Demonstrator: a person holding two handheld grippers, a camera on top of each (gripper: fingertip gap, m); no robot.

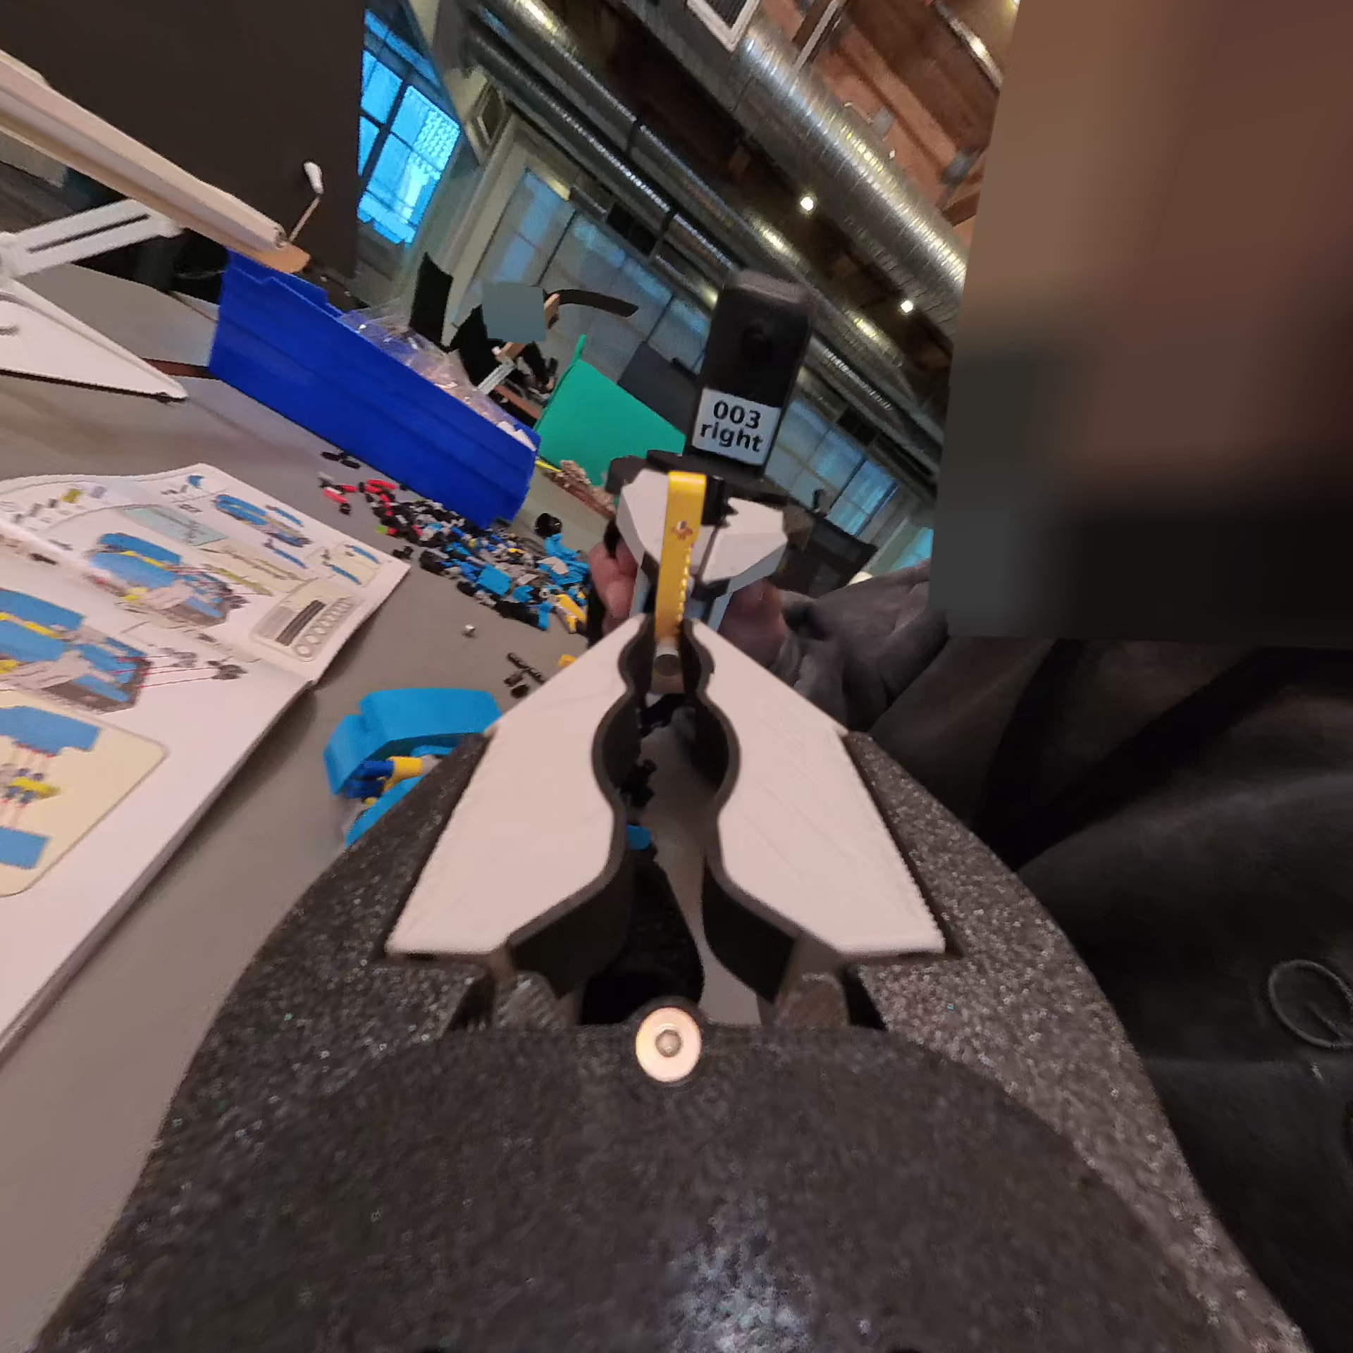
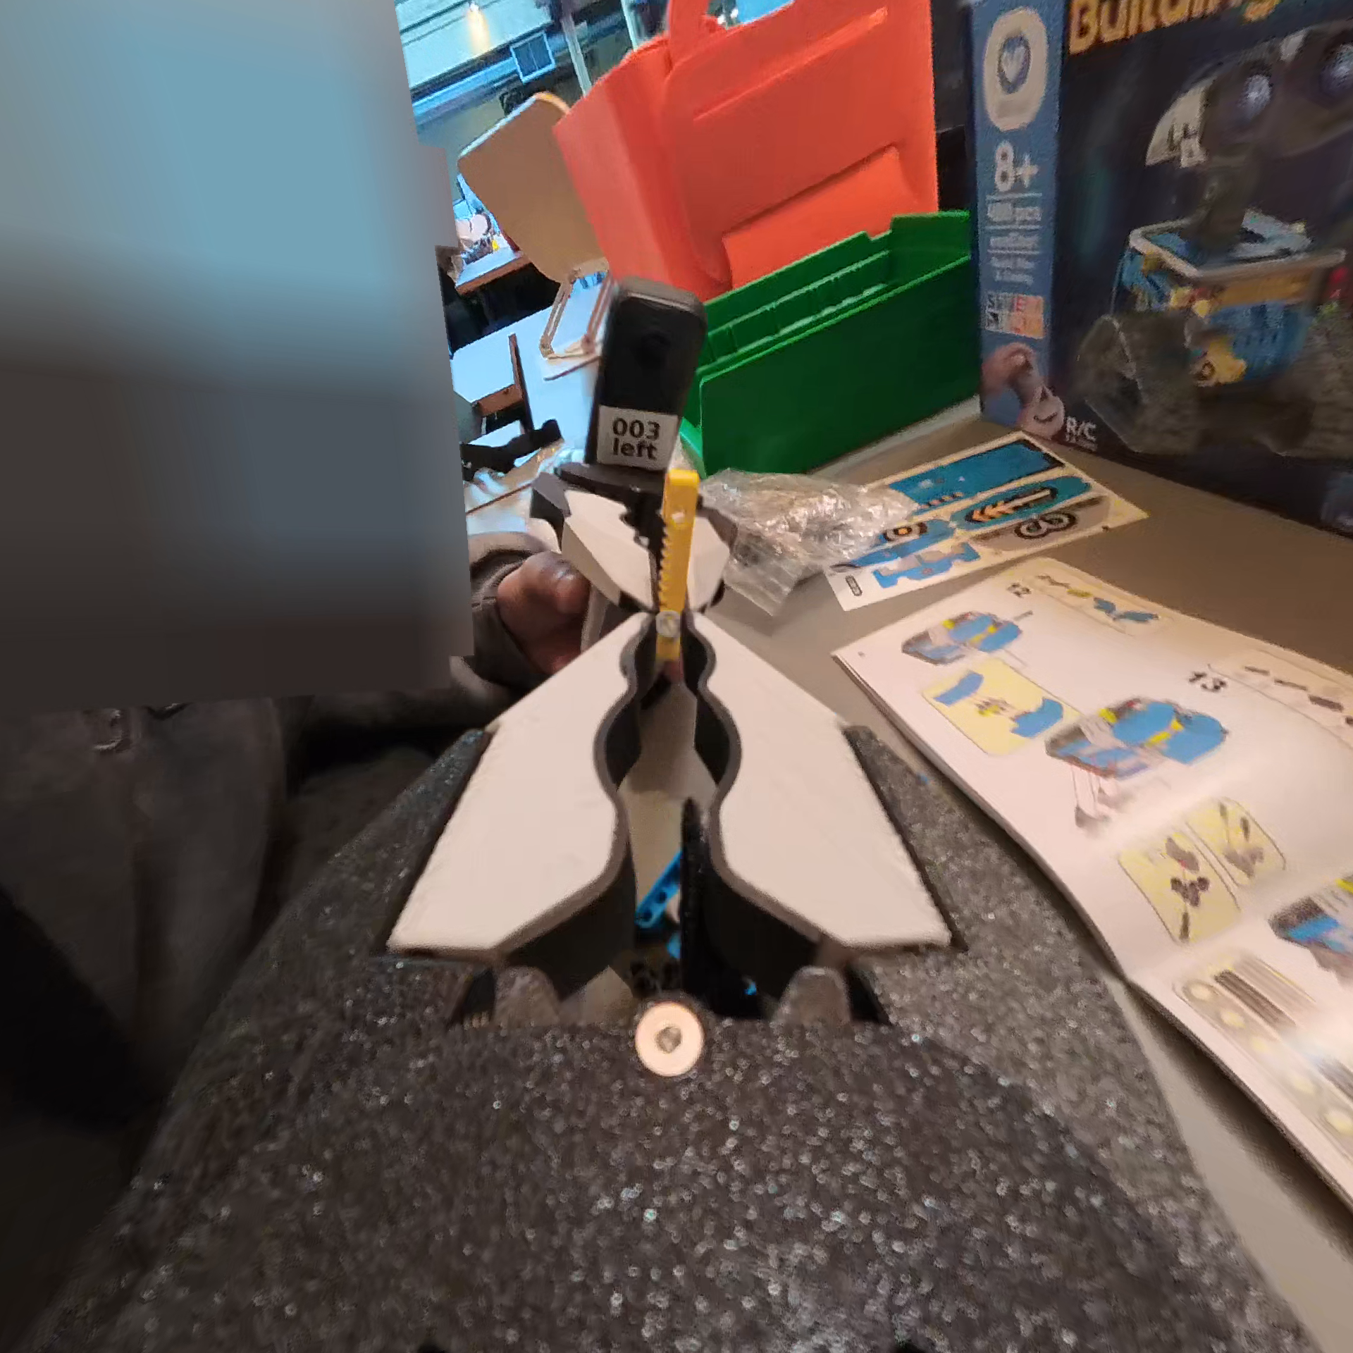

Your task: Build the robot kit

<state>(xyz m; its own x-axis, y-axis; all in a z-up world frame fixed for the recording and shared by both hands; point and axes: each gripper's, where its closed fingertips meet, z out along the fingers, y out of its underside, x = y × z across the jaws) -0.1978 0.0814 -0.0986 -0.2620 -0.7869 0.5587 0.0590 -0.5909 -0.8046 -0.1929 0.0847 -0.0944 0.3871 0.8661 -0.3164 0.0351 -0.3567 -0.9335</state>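
A yellow toothed beam [image 1: 677, 556] stands upright between my two grippers, which face each other above the grey table. My right gripper [image 2: 666, 631] is shut on the beam [image 2: 675, 542] near its lower end. It also shows in the left wrist view [image 1: 692, 567], with a hand behind it. My left gripper [image 1: 662, 643] is shut on a small grey pin [image 1: 666, 662] that meets the beam's lower end. The pin's tip shows on the beam in the right wrist view [image 2: 666, 624]. The left gripper shows there too [image 2: 648, 567], held by a hand.
An open instruction booklet [image 1: 146, 622] [image 2: 1098, 769] lies on the table. A pile of loose small parts [image 1: 498, 556], a blue bin [image 1: 366, 395] and a blue part-built model [image 1: 410, 739] lie to the left. A green bin [image 2: 827, 366], orange bag [image 2: 769, 146], kit box [image 2: 1171, 220], sticker sheet [image 2: 988, 512] and plastic bag [image 2: 791, 520] stand behind. The grippers are tip to tip, or close to it.
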